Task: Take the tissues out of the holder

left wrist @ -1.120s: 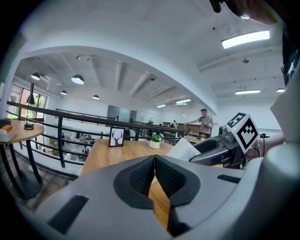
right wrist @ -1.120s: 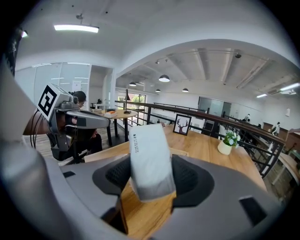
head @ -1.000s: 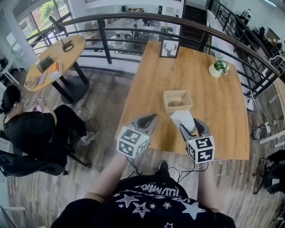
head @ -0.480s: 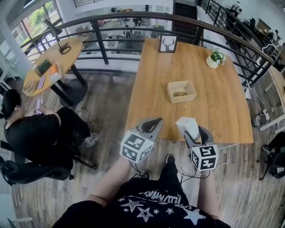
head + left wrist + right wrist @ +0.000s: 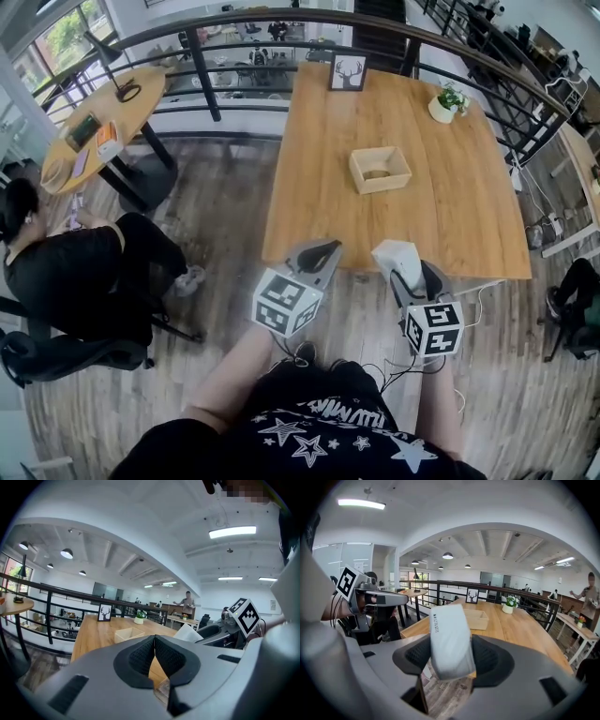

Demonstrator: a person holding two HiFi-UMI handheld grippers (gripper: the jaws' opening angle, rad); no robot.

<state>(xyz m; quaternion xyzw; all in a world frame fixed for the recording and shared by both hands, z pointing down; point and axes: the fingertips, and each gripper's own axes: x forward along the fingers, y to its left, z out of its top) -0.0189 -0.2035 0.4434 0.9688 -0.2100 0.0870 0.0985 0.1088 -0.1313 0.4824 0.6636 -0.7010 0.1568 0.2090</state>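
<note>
Both grippers have drawn back since the earlier frames. They hung over the near part of the wooden table (image 5: 328,187) then, and now they sit at its near edge, largely over the plank floor (image 5: 225,225). The white tissue pack (image 5: 449,639) has come back with them, from just in front of the wooden holder (image 5: 386,184) to well apart from it.

The right gripper (image 5: 410,274) has its two dark pads pressed on the sides of the tissue pack, which stands out beyond the fingertips. The pack is soft and slightly bulged, with a line of small dark print along one upper edge. In the head view it shows at about the middle of the table's near edge.

The left gripper (image 5: 319,251) holds nothing. Its ribbed pads meet at their tips with only a thin wedge of space below them. It hangs beside the right gripper, closer to the table's near left corner.

The holder, an open box, stands alone near the middle of the table. A framed deer picture (image 5: 348,72) stands at the far edge and a small potted plant (image 5: 443,101) near the far right corner. Off the left side, a seated person (image 5: 66,272) is beside a round table (image 5: 94,122), and a dark railing (image 5: 281,19) curves behind both tables.
</note>
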